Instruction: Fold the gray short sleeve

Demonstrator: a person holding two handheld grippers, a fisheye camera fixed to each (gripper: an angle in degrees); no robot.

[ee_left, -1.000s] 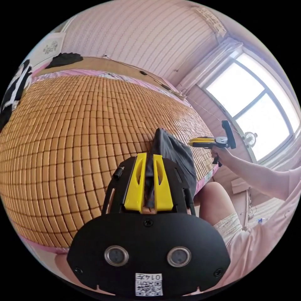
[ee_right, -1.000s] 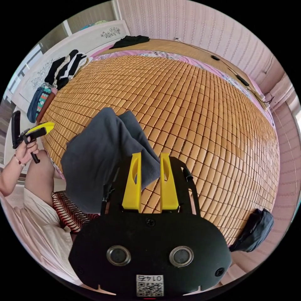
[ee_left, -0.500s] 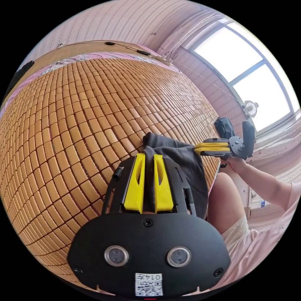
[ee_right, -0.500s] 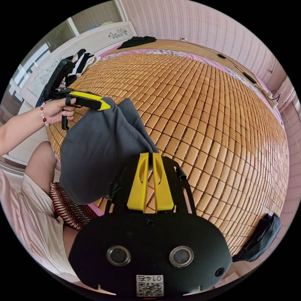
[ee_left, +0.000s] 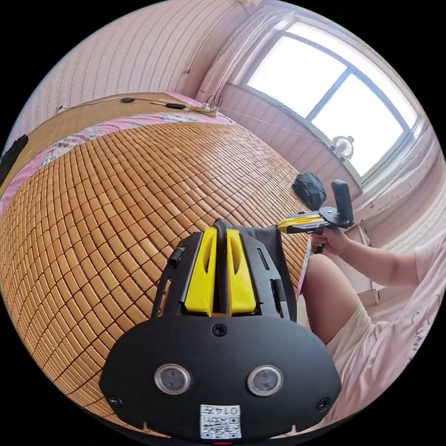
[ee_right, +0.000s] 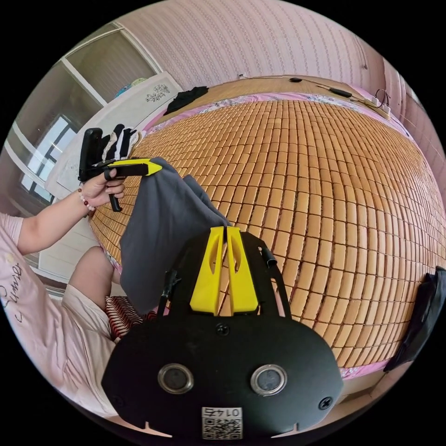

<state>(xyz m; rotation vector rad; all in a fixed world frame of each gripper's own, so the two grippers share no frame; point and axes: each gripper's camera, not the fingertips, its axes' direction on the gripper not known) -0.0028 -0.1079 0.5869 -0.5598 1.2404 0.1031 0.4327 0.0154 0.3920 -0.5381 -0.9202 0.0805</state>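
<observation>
Two grippers are at work: the left gripper (ee_left: 220, 231) and the right gripper (ee_right: 226, 228), each with two yellow jaws. One gray shirt (ee_right: 158, 227) hangs between them, off the near edge of the one bamboo mat (ee_right: 325, 186). One dark bag (ee_right: 425, 316) lies at the mat's near right corner. One black garment (ee_right: 186, 98) lies beyond the mat's far edge, and a small heap of black-and-white clothes (ee_right: 118, 141), too bunched to count, sits by the mat's left side. One window (ee_left: 334, 107) stands past the mat's right side, with one small fan (ee_left: 341, 146) below it. One person's two hands hold the grippers.
</observation>
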